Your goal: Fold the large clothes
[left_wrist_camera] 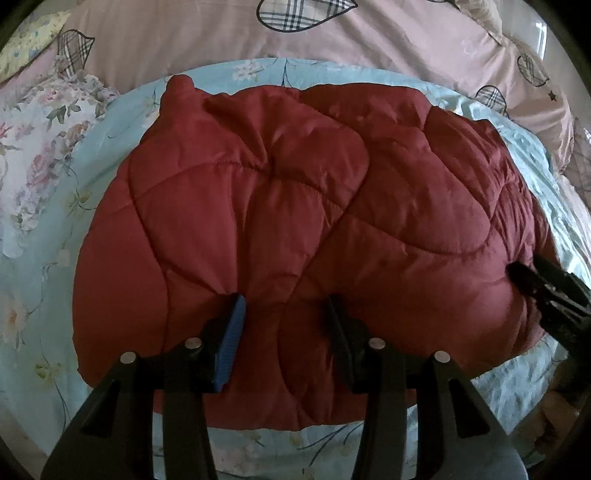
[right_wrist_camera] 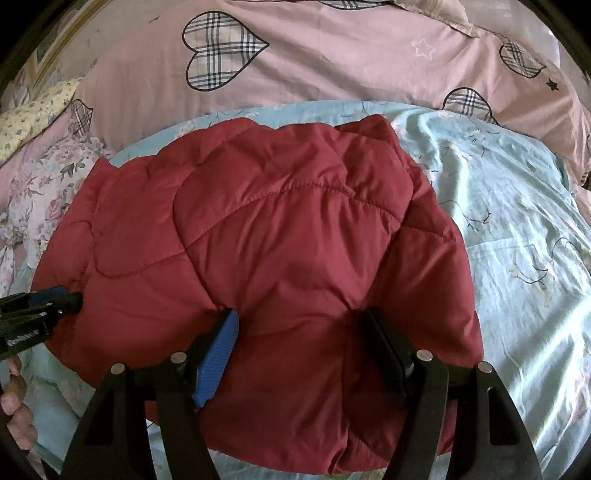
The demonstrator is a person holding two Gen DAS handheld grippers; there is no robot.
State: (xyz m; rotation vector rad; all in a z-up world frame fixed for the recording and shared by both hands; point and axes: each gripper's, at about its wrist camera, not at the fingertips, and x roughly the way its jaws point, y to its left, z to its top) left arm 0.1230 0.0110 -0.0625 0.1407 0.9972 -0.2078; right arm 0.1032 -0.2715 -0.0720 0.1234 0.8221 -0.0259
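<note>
Our left gripper stood spread, fingertips pressed into the red quilted jacket that lay folded on the pale blue floral sheet — nothing pinched. The right gripper stood the same. We judged the jacket light, puffy and slick — best taken by a thick bite at its near edge, since it would spring open.

Jacket on bedsheet, before quilt
</note>
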